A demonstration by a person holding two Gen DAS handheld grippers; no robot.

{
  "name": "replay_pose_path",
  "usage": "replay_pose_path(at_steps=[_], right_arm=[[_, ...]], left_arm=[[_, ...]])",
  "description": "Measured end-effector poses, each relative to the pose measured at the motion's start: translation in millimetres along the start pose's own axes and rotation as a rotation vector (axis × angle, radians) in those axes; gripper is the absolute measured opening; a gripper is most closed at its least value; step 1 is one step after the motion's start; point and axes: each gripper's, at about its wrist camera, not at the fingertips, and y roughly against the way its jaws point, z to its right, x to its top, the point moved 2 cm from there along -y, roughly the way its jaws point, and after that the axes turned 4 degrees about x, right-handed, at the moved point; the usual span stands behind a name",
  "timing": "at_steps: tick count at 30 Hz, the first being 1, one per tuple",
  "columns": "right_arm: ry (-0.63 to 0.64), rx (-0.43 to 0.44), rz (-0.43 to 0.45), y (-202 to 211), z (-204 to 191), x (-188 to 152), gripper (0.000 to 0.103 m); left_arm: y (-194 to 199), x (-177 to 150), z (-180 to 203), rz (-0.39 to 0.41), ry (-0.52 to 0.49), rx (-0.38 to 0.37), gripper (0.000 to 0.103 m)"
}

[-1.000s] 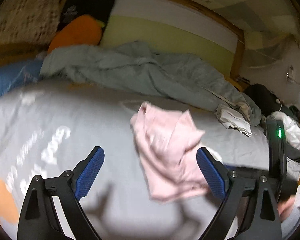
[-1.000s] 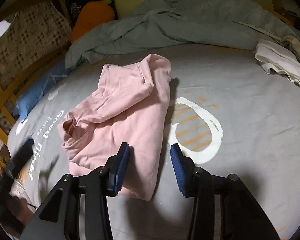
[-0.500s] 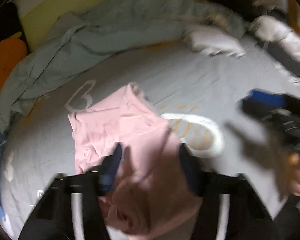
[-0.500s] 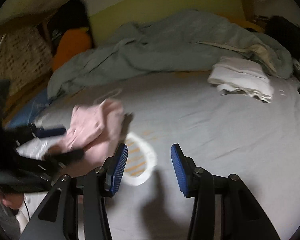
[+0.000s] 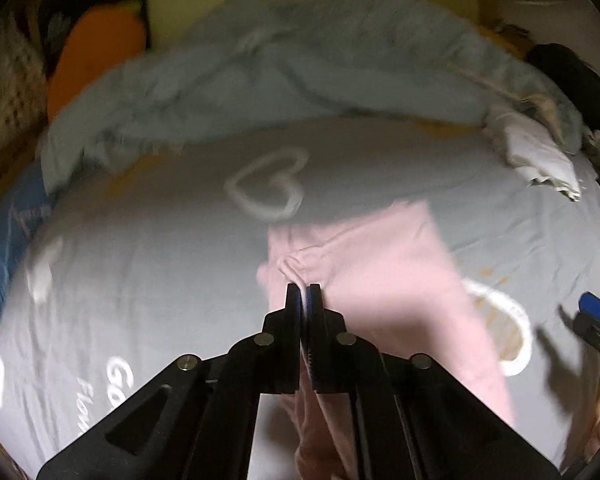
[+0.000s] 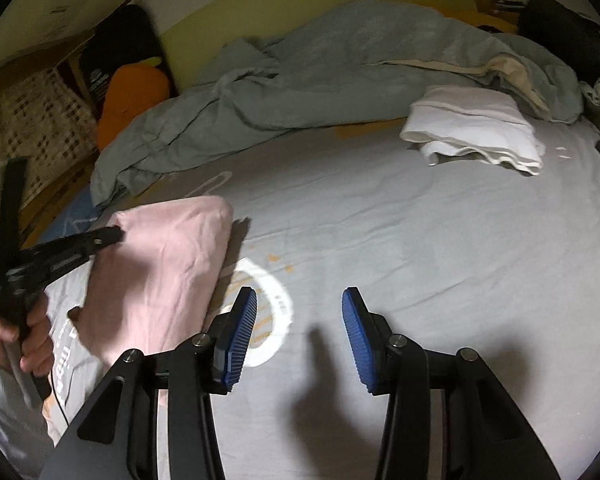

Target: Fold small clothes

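Left gripper: where its jaws meet, we see the left gripper (image 5: 304, 294) pinching a raised fold of the pink garment (image 5: 384, 280); the jaws have just been closing, with that cloth caught between them.
Left gripper, seen from the right: its black tips (image 6: 112, 236) sit at the garment's far left corner, and a hand (image 6: 16, 340) holds its handle.
Right gripper: we find the right gripper (image 6: 298, 332) partly spread, nothing between its blue pads (image 6: 240, 332), poised above bare sheet just right of the garment.
Pink garment: it lies roughly folded on the grey bedsheet (image 6: 420, 248), its right edge overlapping a white printed ring (image 6: 272, 308).
Folded white cloth: we see it (image 6: 476, 128) well apart from the garment, at the far right by the rumpled grey-green duvet (image 6: 300, 80).
Sheet print: a white heart outline (image 5: 266, 192) lies just beyond the garment.
Bed head: an orange cushion (image 6: 132, 96) rests at the left, beside the duvet.
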Motion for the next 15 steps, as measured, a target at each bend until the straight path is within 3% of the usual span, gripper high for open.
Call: replay_pose_path(at_steps=[3,5,7,11,15], right_arm=[[0.044,0.082,-0.011,-3,-17,-3,0.046],[0.079,0.162,-0.024,-5,-35,-3,0.046],[0.124,0.221,-0.039,-8,-55,-6,0.046],[0.188,0.199,-0.08,-21,-77,-21,0.046],[0.184,0.178,-0.141,-37,-80,-35,0.046]], left_arm=[[0,-14,-16,0.046,0.09,0.034,0.01],[18,-27,-32,0.152,0.207,0.019,0.038],[37,-42,-40,0.203,0.282,-0.076,0.044],[48,-71,-29,0.159,0.238,-0.169,0.048],[33,-95,-24,0.073,0.295,-0.255,0.049]])
